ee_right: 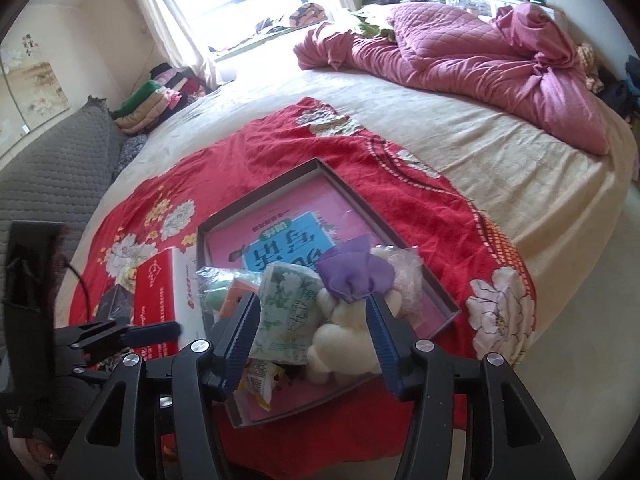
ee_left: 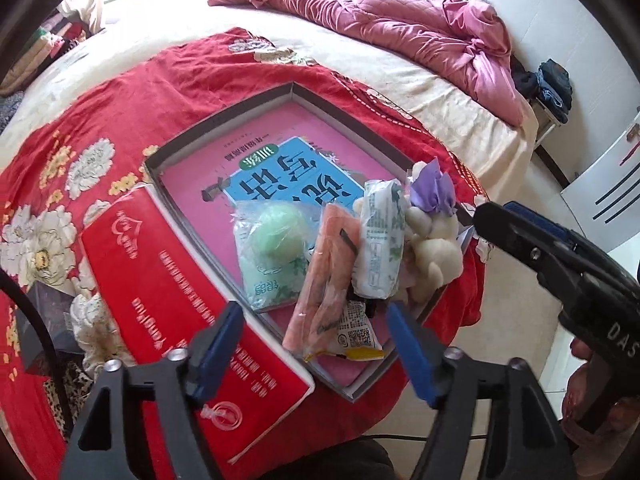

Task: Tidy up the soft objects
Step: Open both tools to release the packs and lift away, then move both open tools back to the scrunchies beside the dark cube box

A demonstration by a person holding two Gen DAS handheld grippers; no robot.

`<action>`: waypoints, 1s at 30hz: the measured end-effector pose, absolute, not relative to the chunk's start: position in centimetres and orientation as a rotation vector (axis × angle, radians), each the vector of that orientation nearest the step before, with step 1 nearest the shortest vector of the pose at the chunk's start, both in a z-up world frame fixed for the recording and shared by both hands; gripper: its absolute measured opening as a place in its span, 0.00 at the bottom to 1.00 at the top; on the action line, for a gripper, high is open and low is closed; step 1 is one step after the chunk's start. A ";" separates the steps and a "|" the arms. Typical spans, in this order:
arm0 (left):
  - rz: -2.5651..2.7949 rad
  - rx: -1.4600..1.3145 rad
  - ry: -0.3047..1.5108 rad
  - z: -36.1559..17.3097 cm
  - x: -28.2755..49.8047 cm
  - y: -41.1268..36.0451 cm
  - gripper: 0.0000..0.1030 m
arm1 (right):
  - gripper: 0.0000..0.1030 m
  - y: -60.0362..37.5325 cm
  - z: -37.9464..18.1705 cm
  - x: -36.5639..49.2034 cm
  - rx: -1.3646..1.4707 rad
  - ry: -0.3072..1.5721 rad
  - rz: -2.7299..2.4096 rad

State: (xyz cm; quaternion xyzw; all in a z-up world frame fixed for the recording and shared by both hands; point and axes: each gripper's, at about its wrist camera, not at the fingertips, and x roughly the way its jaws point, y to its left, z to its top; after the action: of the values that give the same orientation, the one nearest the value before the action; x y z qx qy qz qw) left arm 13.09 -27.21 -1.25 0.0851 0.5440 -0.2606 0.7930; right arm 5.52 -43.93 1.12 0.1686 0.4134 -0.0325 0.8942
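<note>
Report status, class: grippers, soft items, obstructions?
Left gripper open, right gripper open, both empty. Soft items bunched in tray: plush toy, tissue pack. Nothing obstructing.

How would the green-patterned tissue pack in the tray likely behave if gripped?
The tissue pack looks soft and plastic-wrapped, so it would probably squash and feel light. Its glossy wrap may slip. Leaning against the white plush toy, it could topple if nudged.

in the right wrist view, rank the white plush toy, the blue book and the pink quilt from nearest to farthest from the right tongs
1. White plush toy: right between the open right tongs, at the near end of the grey box.
2. Blue book: flat in the box, just beyond the toy.
3. Pink quilt: crumpled at the far side of the bed, upper right.
</note>
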 end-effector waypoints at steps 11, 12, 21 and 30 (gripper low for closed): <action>-0.548 0.127 1.177 -0.5 11.3 -25.4 0.74 | 0.65 -44.0 2.6 4.2 0.326 0.820 -0.120; -0.545 0.119 1.175 -0.5 11.0 -25.3 0.74 | 0.65 -43.8 2.8 4.1 0.317 0.817 -0.121; -0.513 0.116 1.128 0.8 8.6 -23.3 0.74 | 0.68 -42.4 3.9 3.1 0.266 0.797 -0.134; -0.462 0.105 1.108 1.6 7.1 -20.4 0.74 | 0.70 -39.7 4.8 2.5 0.190 0.796 -0.097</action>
State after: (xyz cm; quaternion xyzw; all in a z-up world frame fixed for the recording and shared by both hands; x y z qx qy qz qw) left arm 7.13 -20.39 1.65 0.0493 0.5210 -0.2172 0.8240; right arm 2.46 -39.75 4.77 0.0923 0.3867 -0.0472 0.9164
